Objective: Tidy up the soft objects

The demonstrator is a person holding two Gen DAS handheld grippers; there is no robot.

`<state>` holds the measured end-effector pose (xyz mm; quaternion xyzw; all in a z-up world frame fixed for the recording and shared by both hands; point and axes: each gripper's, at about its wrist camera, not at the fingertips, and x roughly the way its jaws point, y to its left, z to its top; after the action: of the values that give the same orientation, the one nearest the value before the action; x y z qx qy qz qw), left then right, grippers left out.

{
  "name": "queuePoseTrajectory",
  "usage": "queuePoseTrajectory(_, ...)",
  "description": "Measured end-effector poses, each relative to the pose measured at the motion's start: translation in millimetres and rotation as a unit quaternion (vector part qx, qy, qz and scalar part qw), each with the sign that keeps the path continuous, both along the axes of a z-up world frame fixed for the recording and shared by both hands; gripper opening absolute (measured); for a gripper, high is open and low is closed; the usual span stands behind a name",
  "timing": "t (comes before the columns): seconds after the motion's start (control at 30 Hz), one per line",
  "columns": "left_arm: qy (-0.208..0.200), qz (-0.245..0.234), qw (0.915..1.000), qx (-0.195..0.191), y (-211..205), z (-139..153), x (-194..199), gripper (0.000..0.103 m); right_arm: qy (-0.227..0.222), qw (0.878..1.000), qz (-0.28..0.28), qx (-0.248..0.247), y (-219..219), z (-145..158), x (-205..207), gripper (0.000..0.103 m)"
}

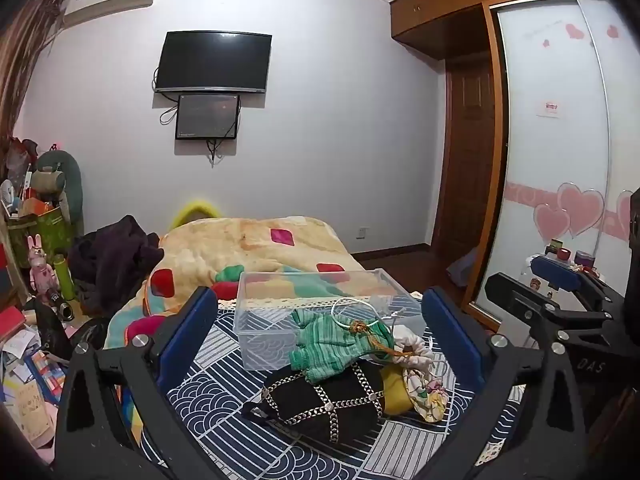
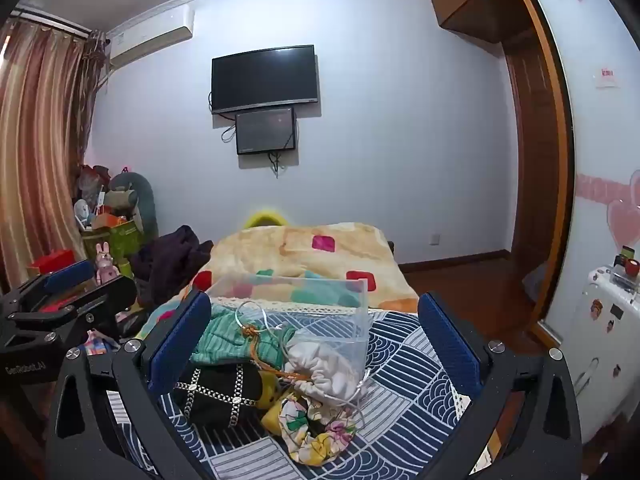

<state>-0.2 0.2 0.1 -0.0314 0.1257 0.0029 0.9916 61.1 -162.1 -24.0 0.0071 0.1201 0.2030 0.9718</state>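
Observation:
A pile of soft items lies on the blue patterned bed cover [image 1: 224, 364]: a green knit glove [image 1: 332, 344], a black cap with silver chain trim [image 1: 324, 400], a white drawstring pouch [image 2: 324, 368], a floral scrunchie [image 2: 316, 432] and a yellow item [image 1: 394, 394]. An orange cord and a white loop lie on top. A clear plastic box [image 1: 320, 300] stands just behind the pile. My left gripper [image 1: 316, 340] is open above the pile. My right gripper [image 2: 316, 344] is open above it too. Neither holds anything.
A yellow quilt with coloured squares [image 1: 248, 248] covers the far bed, with dark clothes [image 1: 116, 256] at its left. Cluttered shelves and a pink rabbit toy [image 1: 40, 268] stand left. A wardrobe with heart stickers [image 1: 560, 140] and a small white cabinet [image 2: 604, 312] stand right.

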Motion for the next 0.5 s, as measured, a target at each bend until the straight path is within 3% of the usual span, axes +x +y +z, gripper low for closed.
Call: queuePoseTrajectory(0.5, -0.006, -0.005, 1.0000, -0.002, -3.2, 1.7, -0.6, 0.103, 0.000, 1.000, 0.004, -0.002, 0.3, 2.3, 2.1, 0.103)
